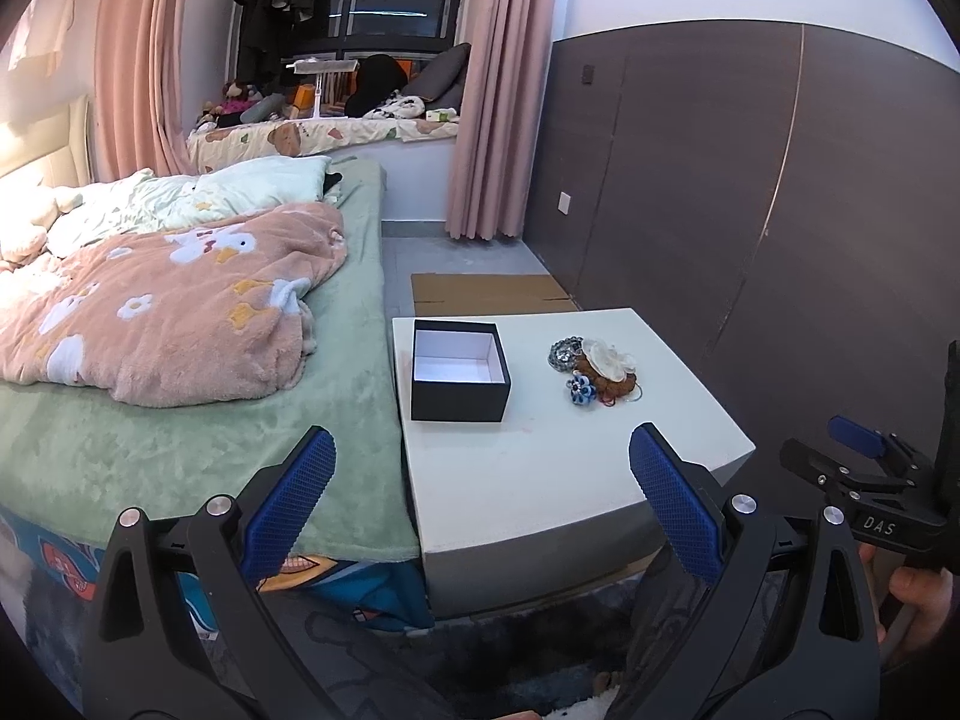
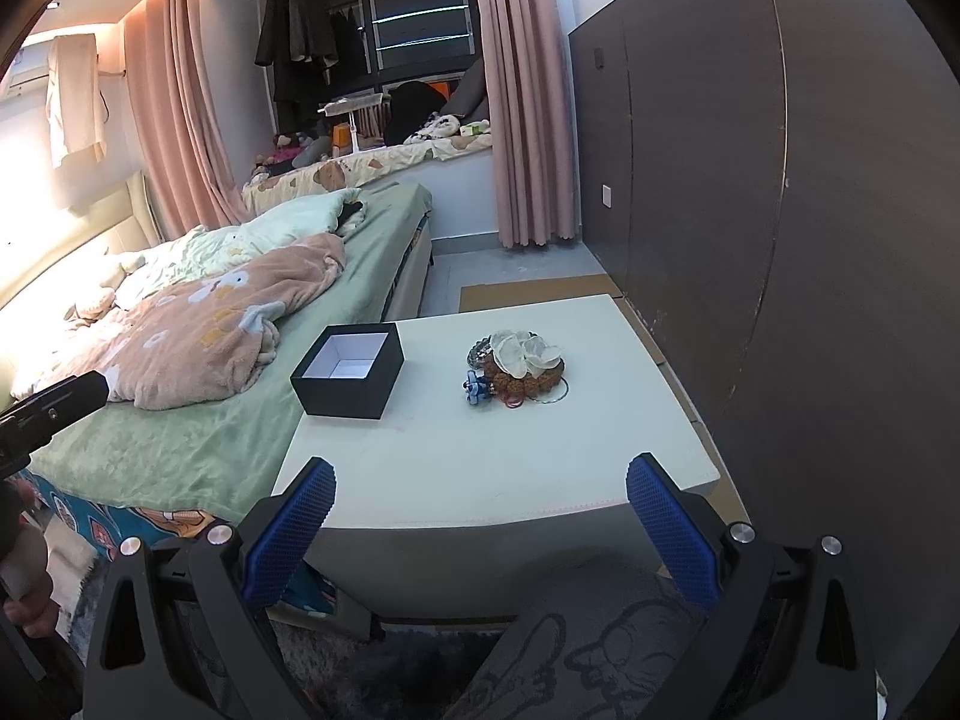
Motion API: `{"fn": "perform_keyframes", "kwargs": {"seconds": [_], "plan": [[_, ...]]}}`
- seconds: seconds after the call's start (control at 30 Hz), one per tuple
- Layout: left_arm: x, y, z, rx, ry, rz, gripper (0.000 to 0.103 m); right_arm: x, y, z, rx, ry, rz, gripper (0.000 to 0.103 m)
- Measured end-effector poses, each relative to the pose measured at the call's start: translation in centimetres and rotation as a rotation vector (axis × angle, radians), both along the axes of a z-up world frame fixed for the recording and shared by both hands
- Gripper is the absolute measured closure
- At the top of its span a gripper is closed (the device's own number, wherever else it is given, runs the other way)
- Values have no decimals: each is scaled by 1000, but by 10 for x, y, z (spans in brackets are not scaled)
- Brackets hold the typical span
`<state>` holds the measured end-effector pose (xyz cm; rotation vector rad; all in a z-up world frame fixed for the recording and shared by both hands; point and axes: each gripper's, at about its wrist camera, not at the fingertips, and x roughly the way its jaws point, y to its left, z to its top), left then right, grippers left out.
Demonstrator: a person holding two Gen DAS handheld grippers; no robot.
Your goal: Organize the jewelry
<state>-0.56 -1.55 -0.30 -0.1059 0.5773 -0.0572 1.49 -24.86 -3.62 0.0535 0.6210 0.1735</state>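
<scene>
A bed (image 1: 198, 438) with a green sheet and a pink flowered blanket (image 1: 174, 312) is lying along the left, pressed right up against a low white table (image 1: 540, 480). The left gripper (image 1: 480, 504) is hovering short of the table's near edge, its blue-padded fingers (image 1: 294, 498) spread wide apart and holding nothing. On the table's left side a black box (image 1: 459, 378) is sitting open, its white inside bare. Over to the right of the box, apart from it, the jewelry (image 1: 597, 372) is lying in a small heap: a cream flower piece (image 2: 528, 354) is resting on top of a brown beaded one, a blue flower piece (image 2: 476, 387) is sitting at the heap's near left edge, and something silvery is peeking out behind. The right gripper (image 2: 480, 510) is hanging back at the near edge too, fingers (image 2: 666, 516) wide apart and empty. A dark panelled wall (image 2: 780, 210) is closing off the right.
</scene>
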Motion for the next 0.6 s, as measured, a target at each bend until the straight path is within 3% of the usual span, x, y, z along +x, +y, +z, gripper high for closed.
{"fn": "perform_keyframes", "kwargs": {"seconds": [0.23, 0.6], "plan": [[17, -2, 2, 0, 4, -18, 5, 9, -1, 2, 7, -4, -8, 8], [69, -22, 3, -39, 37, -99, 5, 60, -19, -1, 50, 52, 2, 8]]}}
